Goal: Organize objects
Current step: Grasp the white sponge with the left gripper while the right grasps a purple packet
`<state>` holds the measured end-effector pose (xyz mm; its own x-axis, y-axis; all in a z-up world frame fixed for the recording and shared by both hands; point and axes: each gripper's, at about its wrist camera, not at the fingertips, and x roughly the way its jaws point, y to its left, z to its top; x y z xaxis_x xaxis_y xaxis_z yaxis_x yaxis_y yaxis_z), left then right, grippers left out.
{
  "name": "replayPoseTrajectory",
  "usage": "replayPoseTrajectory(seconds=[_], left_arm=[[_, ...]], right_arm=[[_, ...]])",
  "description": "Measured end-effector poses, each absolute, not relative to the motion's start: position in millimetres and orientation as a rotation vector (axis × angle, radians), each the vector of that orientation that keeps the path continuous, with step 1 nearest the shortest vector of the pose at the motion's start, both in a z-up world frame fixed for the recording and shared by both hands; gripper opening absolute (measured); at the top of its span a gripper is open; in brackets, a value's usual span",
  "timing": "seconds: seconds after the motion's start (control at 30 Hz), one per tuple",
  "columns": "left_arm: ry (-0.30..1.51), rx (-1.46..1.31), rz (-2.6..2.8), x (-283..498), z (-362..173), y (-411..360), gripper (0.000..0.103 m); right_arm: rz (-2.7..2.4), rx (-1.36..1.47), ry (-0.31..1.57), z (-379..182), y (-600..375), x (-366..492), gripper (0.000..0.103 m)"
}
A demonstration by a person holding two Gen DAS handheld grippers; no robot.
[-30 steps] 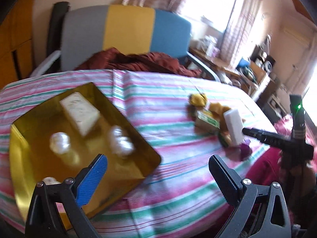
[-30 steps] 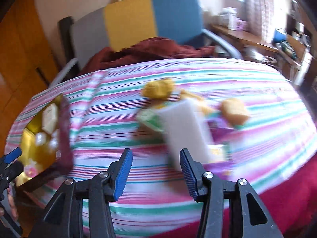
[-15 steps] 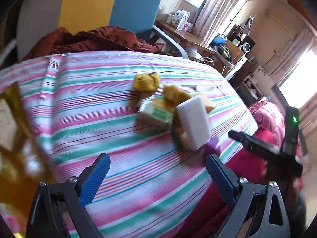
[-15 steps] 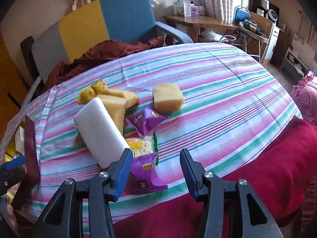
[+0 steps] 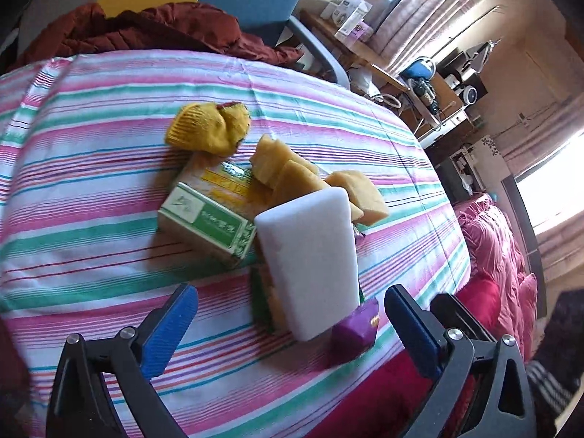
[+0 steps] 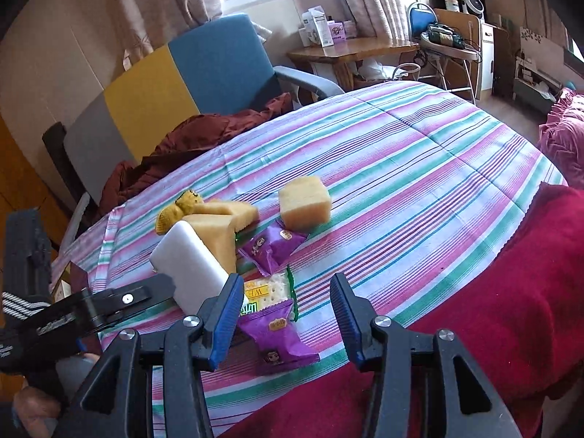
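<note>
Two views: one cluttered pile on a striped table (image 5: 91,168), seen from each hand-held gripper.
Left wrist view, left hand-held gripper (image 5: 292,321): jaws spread wide and just opening further, nothing gripped; the lower end of the white sponge block (image 5: 310,255) lies in the gap, clear of both pads.
Left wrist view, pile: a green-and-white box (image 5: 208,222) sits just left of the block, a yellow knitted glove (image 5: 208,127) beyond it, yellow sponge pieces (image 5: 292,175) behind the block, a purple snack packet (image 5: 356,328) at the block's near right corner.
Right wrist view, right hand-held gripper (image 6: 288,314): jaws partly apart, empty, poised over the table's near edge.
Right wrist view, pile: a purple packet (image 6: 277,335) and a cracker pack (image 6: 268,292) lie just ahead of the left pad; the white block (image 6: 186,259) is further left, the left hand-held gripper (image 6: 84,310) reaching beside it.
Right wrist view, apart: one yellow sponge cube (image 6: 304,202) sits right of the pile.
</note>
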<state>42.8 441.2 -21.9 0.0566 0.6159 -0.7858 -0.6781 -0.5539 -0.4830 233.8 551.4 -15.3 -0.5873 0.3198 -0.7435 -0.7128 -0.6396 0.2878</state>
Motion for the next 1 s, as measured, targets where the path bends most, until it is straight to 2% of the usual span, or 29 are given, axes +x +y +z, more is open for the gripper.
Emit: replayPoseTrajectory(seconds=[0.3,0.37,0.4,0.43,0.47,0.5,0.7,1.0], left_arm=[[0.093,-1.400,1.703,45.1,-32.6,464.7,0.103],[0.120,-1.382,1.710,46.8,-34.8,469.5,0.099],[0.134,-1.364,1.706,48.2,-34.8,471.2,0.085],[0.148,-1.352,1.699,50.3,-34.1,472.7,0.058],[0.171,-1.343,1.691,53.0,-33.9,474.1,0.051],[0.191,-1.324,1.681,55.9,-33.3,474.3,0.053],[0.220,-1.230,1.671,61.9,-29.4,447.1,0.051],[0.184,-1.198,1.695,45.0,-17.8,385.3,0.052]], right_arm=[[2.230,-0.878,0.784,-16.7,552.9,233.8,0.049],[2.230,-0.878,0.785,-16.8,552.8,233.7,0.049],[2.232,-0.879,0.786,-16.8,552.9,233.7,0.049],[2.232,-0.879,0.786,-16.8,552.9,233.6,0.049],[2.233,-0.880,0.786,-16.9,552.9,233.1,0.050],[2.232,-0.882,0.785,-16.9,553.1,233.3,0.050],[2.238,-0.948,0.764,-19.2,553.0,226.1,0.050],[2.232,-1.335,0.677,-44.4,544.8,188.2,0.050]])
